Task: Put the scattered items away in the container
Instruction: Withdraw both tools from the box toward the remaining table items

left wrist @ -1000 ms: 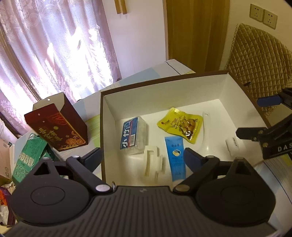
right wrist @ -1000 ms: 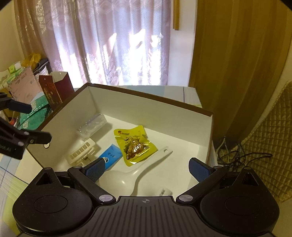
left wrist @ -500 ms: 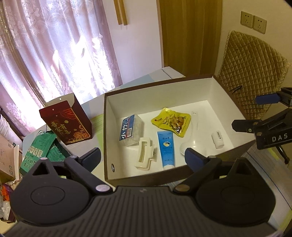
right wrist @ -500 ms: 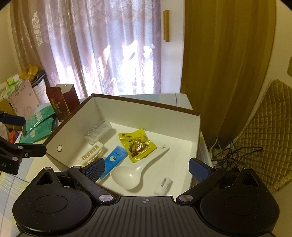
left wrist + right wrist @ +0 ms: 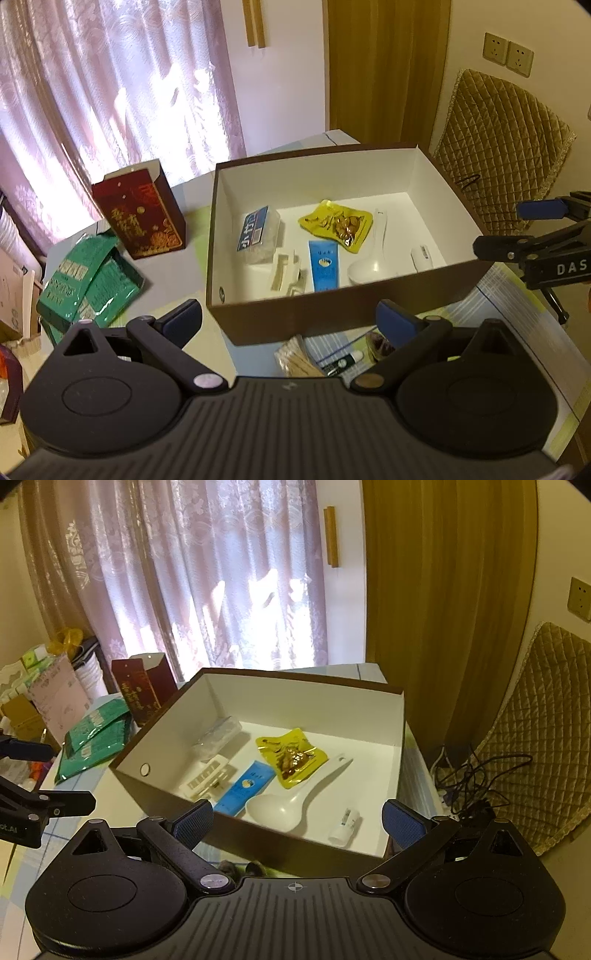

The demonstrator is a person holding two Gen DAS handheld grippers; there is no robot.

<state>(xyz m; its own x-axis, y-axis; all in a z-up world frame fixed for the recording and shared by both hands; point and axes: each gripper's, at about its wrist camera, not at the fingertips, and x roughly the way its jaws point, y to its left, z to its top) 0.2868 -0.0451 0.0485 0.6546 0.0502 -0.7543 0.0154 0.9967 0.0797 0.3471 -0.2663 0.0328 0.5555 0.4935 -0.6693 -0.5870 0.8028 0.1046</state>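
Two grippers are seen, both with jaws spread wide and nothing held. Left gripper (image 5: 288, 319) is seen low in its frame, above the near wall of the brown box (image 5: 332, 314). Right gripper (image 5: 297, 818) is seen at the box's near right corner in its own view. Six items are lain on the white floor of the box: clear tissue pack (image 5: 258, 234), white clip (image 5: 286, 273), blue sachet (image 5: 324, 264), yellow snack pouch (image 5: 338, 225), white spoon (image 5: 371, 253), small white bottle (image 5: 421, 256). Outside, just in front of the box, lower centre, a toothpick bundle (image 5: 293, 358) and a small tube (image 5: 343, 363) are left on the table. Red carton (image 5: 138, 212) and green packets (image 5: 86, 280) are placed at left.
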